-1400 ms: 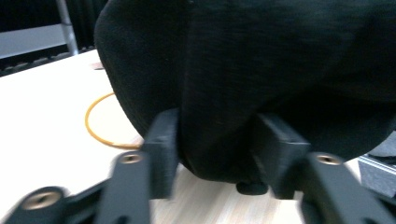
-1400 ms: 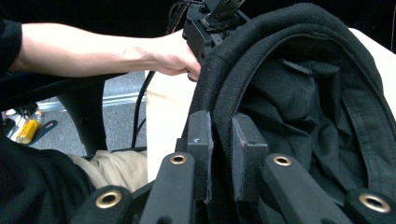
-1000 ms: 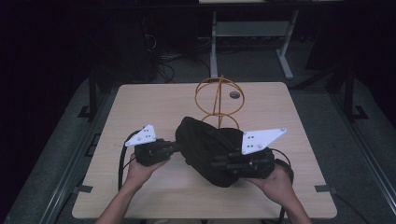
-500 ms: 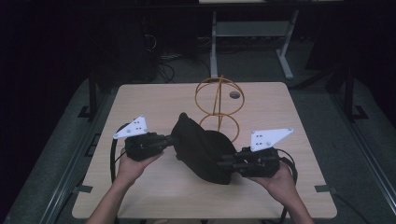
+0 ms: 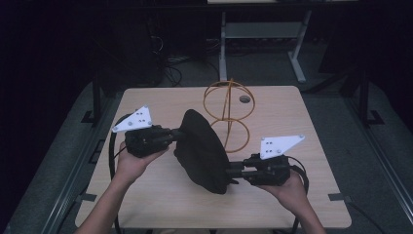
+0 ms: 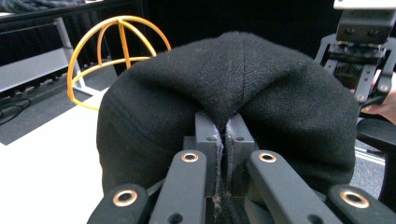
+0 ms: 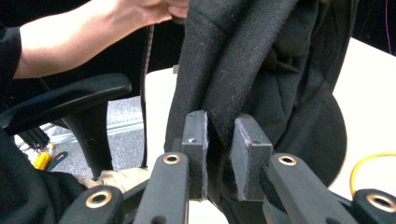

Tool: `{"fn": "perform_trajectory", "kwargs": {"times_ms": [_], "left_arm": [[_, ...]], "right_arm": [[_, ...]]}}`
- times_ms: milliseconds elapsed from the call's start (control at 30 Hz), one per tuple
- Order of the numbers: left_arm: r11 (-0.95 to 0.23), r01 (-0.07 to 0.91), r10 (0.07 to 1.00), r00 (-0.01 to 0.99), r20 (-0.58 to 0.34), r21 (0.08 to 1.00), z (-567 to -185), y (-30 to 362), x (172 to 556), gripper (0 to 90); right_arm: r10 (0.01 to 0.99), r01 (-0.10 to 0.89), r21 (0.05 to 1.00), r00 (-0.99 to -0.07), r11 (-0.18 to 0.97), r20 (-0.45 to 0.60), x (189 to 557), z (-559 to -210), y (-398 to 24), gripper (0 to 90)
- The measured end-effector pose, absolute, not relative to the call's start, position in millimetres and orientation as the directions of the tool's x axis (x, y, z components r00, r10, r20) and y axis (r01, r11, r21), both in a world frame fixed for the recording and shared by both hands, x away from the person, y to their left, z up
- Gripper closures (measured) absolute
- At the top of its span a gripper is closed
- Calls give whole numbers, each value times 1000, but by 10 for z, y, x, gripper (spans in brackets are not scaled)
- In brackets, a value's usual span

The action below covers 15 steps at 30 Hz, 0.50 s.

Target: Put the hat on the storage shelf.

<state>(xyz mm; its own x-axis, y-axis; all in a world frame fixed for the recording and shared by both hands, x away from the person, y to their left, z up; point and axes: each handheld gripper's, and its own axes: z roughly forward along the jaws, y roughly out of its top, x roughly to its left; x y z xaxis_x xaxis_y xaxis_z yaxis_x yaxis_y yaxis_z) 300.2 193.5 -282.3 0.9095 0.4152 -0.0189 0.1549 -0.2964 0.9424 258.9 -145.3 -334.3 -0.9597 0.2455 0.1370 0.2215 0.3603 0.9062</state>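
A black fabric cap (image 5: 202,146) hangs stretched between my two grippers above the wooden table (image 5: 292,112). My left gripper (image 5: 181,132) is shut on the cap's upper left edge; in the left gripper view the pads pinch a seam of the cap (image 6: 233,79) at the left gripper (image 6: 223,135). My right gripper (image 5: 229,171) holds the lower right edge. Its jaws have just been opening a little, and a fold of the cap (image 7: 261,56) still sits between the pads of the right gripper (image 7: 219,135), touching both.
An orange wire hat stand (image 5: 228,105) stands just behind the cap, also seen as an orange wire dome (image 6: 116,46). A round cable hole (image 5: 244,99) lies behind it. A chair armrest (image 7: 70,93) sits at the table's near edge.
My left gripper has risen with its end of the cap, so the cap now slopes down to the right. The right gripper has stayed low near the front.
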Motion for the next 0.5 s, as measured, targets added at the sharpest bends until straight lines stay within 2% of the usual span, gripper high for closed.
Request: {"fn": "perform_trajectory", "kwargs": {"times_ms": [67,133,267,500], "left_arm": [[-299,150,419,908,-12,942,-2778,1933,3013,874],[-291,161,427,904,-23,943,-2741,1950,3027,873],[-294,186,453,891,-35,937,-2670,1995,3049,873],[-312,203,474,880,-33,928,-2524,2043,3146,873]], "right_arm": [[251,225,906,-958,358,138,2591,-3369,-1463,700],[261,247,904,-952,349,160,2603,-3409,-1490,587],[320,305,889,-927,340,196,2608,-3506,-1599,475],[458,381,869,-863,316,212,2613,-3740,-1982,373]]}}
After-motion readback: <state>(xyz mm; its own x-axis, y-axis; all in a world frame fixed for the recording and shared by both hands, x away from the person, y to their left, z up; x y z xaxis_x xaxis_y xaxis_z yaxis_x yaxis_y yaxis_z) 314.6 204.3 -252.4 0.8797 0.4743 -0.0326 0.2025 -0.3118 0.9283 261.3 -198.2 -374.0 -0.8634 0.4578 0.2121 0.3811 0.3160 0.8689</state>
